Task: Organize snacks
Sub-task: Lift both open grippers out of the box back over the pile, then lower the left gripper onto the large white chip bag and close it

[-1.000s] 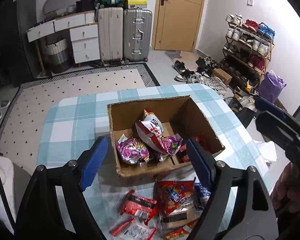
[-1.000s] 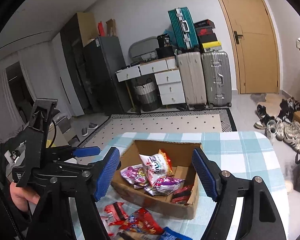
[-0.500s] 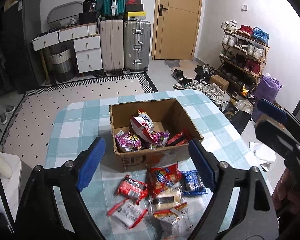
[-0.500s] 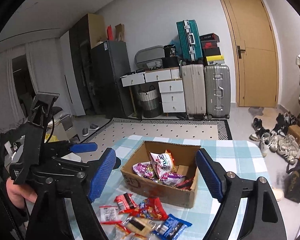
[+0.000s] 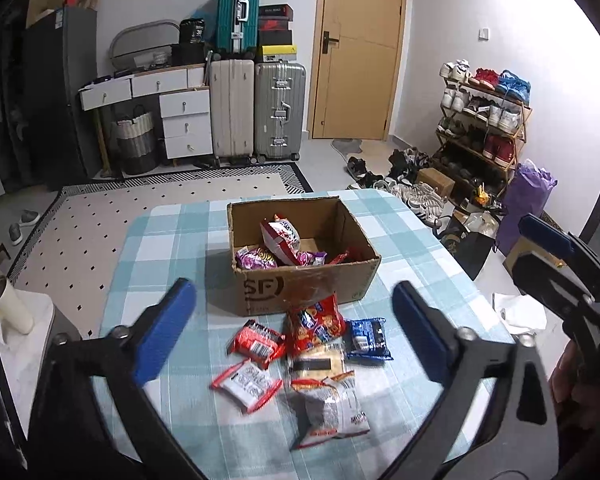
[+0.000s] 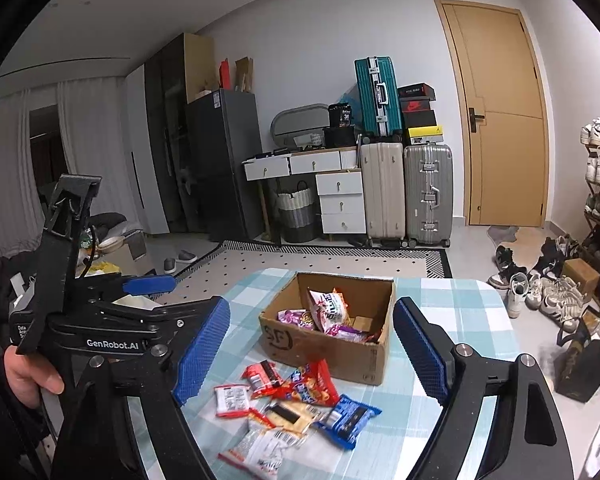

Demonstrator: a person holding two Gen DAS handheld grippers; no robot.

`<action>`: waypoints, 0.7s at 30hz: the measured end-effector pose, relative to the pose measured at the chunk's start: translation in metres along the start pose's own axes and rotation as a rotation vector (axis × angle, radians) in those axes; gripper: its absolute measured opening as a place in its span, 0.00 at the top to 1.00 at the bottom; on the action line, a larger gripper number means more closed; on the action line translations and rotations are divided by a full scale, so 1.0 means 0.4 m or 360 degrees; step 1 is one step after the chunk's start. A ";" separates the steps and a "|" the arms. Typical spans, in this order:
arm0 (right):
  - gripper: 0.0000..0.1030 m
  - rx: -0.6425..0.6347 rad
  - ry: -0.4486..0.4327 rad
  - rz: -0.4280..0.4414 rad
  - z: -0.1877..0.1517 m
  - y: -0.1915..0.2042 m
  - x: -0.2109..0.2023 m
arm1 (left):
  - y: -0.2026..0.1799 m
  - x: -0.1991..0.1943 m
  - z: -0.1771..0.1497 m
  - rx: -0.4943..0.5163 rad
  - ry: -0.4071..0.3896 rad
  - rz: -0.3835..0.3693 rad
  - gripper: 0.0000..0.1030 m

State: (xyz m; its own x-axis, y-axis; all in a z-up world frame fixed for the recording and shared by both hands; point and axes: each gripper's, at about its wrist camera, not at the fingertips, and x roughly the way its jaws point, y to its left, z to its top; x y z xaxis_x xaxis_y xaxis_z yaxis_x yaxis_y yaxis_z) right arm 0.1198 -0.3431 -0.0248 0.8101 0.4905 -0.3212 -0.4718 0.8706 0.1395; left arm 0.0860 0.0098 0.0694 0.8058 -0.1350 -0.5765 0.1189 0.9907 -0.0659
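Observation:
An open cardboard box (image 5: 304,292) (image 6: 328,344) stands on the blue checked table (image 5: 172,240) and holds several snack bags, one of them white and red (image 5: 280,236). In front of it lie loose packets: a red one (image 5: 256,338), an orange-red bag (image 5: 314,326), a blue one (image 5: 367,338), a cracker pack (image 5: 318,362) and a silvery bag (image 5: 332,408). My left gripper (image 5: 292,285) hangs above this pile with its jaws opening and nothing between them. My right gripper (image 6: 311,305) is open and empty, back from the box.
A white tumbler (image 5: 10,304) stands on a low surface left of the table. Dark bags (image 6: 584,364) and shoes (image 6: 540,288) crowd the floor to the right. Suitcases (image 5: 256,108) and drawers line the far wall beyond a dotted rug (image 5: 100,216).
Both grippers have drawn back and upward from the box, so the loose packets in front of it now show in full. The left jaws stand wider apart.

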 end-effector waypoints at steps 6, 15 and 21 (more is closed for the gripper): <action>0.14 0.0011 -0.0007 -0.0011 -0.047 0.019 -0.059 | -0.008 -0.043 -0.079 -0.0033 0.0010 0.0000 0.01; 0.09 -0.0003 0.0039 -0.0038 -0.139 0.042 -0.117 | 0.001 0.016 -0.228 -0.0093 0.0151 0.0008 0.01; 0.09 0.0036 0.0090 -0.0044 -0.196 0.030 -0.121 | -0.002 0.091 -0.299 -0.0108 0.0231 0.0036 0.01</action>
State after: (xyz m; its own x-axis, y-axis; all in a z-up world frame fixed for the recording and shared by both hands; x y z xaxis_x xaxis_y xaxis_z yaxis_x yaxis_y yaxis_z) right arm 0.0476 -0.3596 -0.0810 0.8012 0.4641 -0.3777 -0.4413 0.8846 0.1506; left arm 0.0457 0.0059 -0.0490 0.7151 -0.1142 -0.6896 0.0584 0.9929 -0.1038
